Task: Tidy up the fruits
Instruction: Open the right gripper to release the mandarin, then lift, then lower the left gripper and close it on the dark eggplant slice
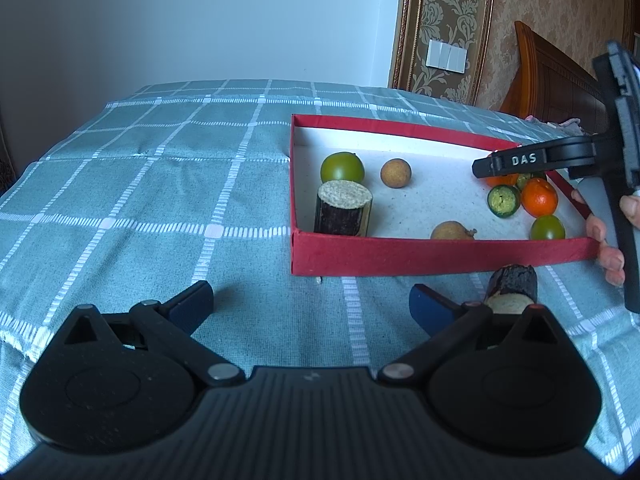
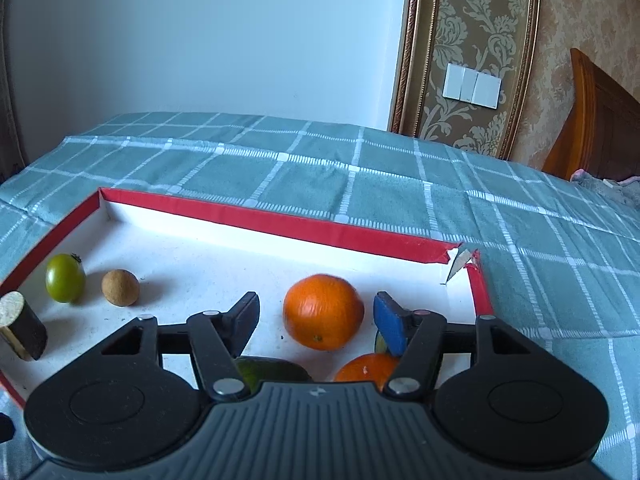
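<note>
Our left gripper (image 1: 311,302) hangs released over the checked cloth (image 1: 160,184), jaws spread wide with nothing between them; a dark sugarcane piece (image 1: 513,285) lies on the cloth at its 1 o'clock, just outside the red tray's (image 1: 400,254) near wall and partly hidden behind the right finger. Our right gripper (image 2: 316,322) is over the tray interior with its jaws parted around a large orange (image 2: 323,311), though we cannot tell whether the pads touch it. Below it, a second orange (image 2: 366,367) and a green fruit (image 2: 266,372) are cut off by the gripper body. At 9 to 10 o'clock in the right wrist view sit a green tomato (image 2: 65,278), a brown longan (image 2: 120,287) and an upright sugarcane stub (image 2: 22,330). The tray's far right corner (image 2: 460,260) is torn.
</note>
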A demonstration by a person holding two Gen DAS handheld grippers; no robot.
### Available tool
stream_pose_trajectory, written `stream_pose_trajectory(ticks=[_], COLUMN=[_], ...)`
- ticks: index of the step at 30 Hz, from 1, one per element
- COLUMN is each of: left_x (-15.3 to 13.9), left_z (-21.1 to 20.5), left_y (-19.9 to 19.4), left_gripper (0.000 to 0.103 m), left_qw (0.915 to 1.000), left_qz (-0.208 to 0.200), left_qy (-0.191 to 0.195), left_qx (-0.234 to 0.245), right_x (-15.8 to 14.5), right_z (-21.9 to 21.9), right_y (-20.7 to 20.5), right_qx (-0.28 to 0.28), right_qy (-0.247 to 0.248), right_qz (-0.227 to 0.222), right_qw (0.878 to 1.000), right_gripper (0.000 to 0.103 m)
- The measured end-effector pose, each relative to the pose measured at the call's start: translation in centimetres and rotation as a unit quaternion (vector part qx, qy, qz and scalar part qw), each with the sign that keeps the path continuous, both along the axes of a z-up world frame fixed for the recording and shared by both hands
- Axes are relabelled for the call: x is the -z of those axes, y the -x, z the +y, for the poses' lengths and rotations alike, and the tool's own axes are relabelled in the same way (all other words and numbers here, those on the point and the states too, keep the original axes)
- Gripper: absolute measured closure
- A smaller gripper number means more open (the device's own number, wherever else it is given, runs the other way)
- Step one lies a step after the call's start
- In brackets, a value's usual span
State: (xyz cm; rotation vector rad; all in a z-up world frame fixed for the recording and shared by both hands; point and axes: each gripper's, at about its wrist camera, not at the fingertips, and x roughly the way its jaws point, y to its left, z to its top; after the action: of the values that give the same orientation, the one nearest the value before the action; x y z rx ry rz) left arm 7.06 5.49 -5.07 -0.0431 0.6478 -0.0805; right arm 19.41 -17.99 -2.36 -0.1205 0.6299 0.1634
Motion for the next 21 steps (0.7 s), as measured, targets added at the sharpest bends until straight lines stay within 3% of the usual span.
stream_pose_trajectory(ticks=[7, 11, 14, 21], left_x=[0.0, 0.0, 0.1, 0.1], left_z=[0.0, 0.0, -0.1, -0.3], left_y=[0.0, 0.0, -0.1, -0.2], left_gripper=[0.000, 0.000, 0.000, 0.000], left_qw=[1.0000, 1.0000, 1.0000, 0.9999], left_qz=[0.000, 0.000, 0.002, 0.005], left_qy=[0.000, -0.001, -0.006, -0.016], left_qx=[0.000, 0.000, 0.000, 0.001], right_x=[-0.9, -1.4, -1.6, -0.9], right_z=[-0.6, -1.6, -2.6, -5.6], right_y=[2.0, 4.7, 7.3, 12.6], right_qx=[0.006, 0.006, 0.007, 0.013], right_qy=[-0.003, -0.008, -0.010, -0.041], right_qz=[-0.025, -0.044, -0.058, -0.050], right_qw=[1.000, 0.999, 0.998, 0.998], right_gripper=[0.034, 0.033, 0.026, 0.025])
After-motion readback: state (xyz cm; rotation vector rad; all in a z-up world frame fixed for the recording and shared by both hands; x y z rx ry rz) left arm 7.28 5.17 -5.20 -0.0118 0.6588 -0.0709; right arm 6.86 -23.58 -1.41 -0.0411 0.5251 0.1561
